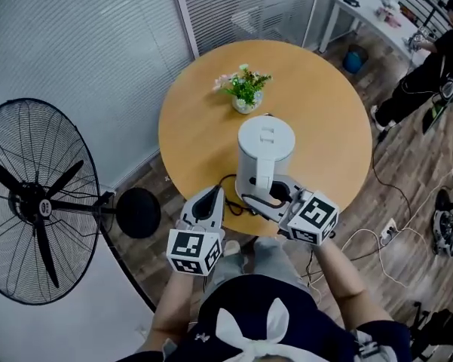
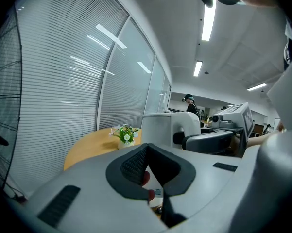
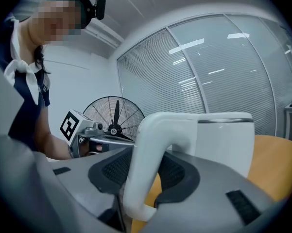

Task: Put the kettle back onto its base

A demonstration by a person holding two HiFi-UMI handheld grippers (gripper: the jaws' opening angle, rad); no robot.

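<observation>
My right gripper (image 3: 142, 170) is clamped on the white handle (image 3: 153, 140) of the kettle (image 1: 265, 145), a dark pad pressing either side of the loop. The kettle stands upright on the round wooden table (image 1: 200, 130), near the edge closest to me, lid shut. A black cord (image 1: 228, 180) curls on the tabletop just beside its foot; from above I think the base may lie under the kettle, but the body hides it and I cannot be sure. My left gripper (image 2: 146, 152) hovers at the table edge left of the kettle, its jaws together with nothing between them. A small potted plant (image 1: 245, 89) sits farther back, well apart from the kettle, and a big black fan (image 1: 38, 202) stands on the floor to the left
</observation>
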